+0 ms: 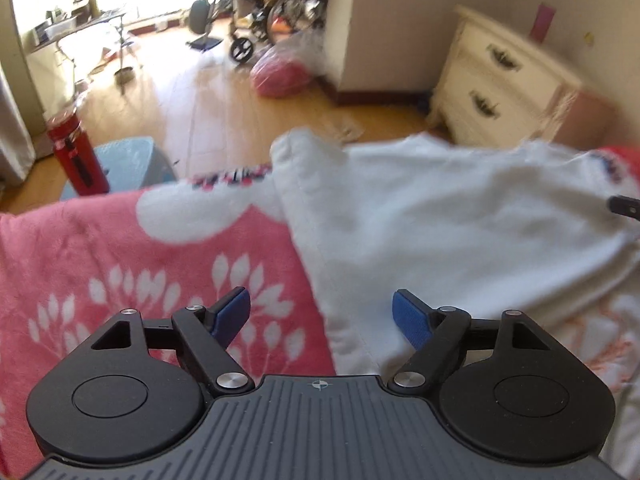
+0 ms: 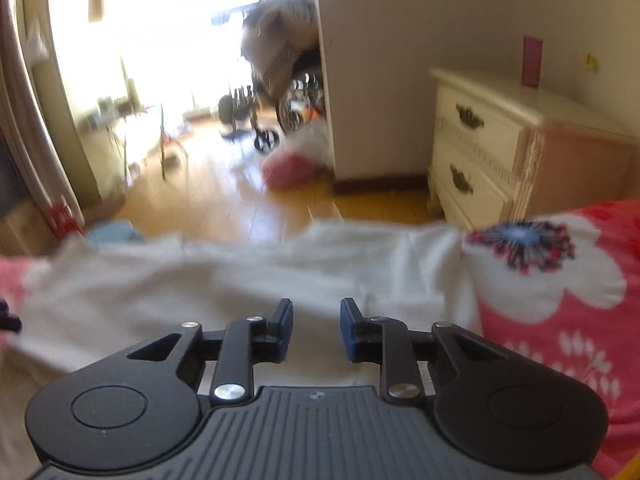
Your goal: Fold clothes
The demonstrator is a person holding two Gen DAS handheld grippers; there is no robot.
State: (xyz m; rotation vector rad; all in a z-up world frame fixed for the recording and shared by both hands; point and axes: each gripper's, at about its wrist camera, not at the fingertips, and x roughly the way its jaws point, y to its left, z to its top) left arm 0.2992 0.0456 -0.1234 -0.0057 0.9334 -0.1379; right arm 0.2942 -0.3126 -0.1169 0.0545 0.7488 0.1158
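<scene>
The white garment (image 1: 460, 216) lies flat across the middle of the pink blanket (image 1: 120, 248), probably spread for folding. The left gripper (image 1: 322, 316) gapes wide, the right gripper (image 2: 316, 330) is narrowly parted; both are empty.

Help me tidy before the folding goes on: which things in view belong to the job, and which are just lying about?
For the job:
- white garment, spread on the pink floral blanket
- left gripper, fingers apart, empty
- right gripper, narrow gap, empty

Just lying about:
- red bottle
- blue basket
- cream dresser
- pink bag on the floor
- wheelchair
</scene>
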